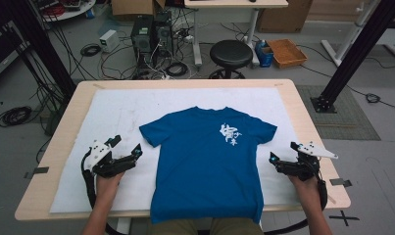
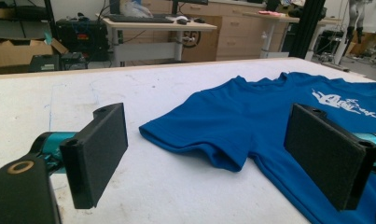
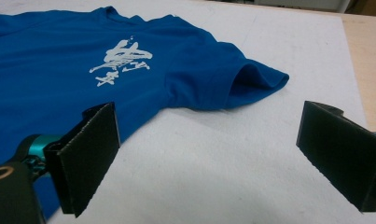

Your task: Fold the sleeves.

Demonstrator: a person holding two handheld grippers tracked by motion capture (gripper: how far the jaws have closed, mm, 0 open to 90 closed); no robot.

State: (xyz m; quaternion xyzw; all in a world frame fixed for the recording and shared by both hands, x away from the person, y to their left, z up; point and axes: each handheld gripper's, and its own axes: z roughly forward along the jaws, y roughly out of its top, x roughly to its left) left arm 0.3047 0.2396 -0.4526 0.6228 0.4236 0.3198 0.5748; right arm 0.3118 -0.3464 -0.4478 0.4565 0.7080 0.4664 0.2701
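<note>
A black round stool (image 1: 231, 54) stands on the floor just beyond the bench (image 1: 303, 117). Left of it sit two computer towers (image 1: 151, 33) among tangled cables (black mostly). A brown cardboard box (image 1: 286, 52) lies right of the stool.

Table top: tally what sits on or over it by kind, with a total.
Blue T-shirt: 1
White mat under it: 1
Grippers, left gripper and right gripper, both open: 2
Total: 4
</note>
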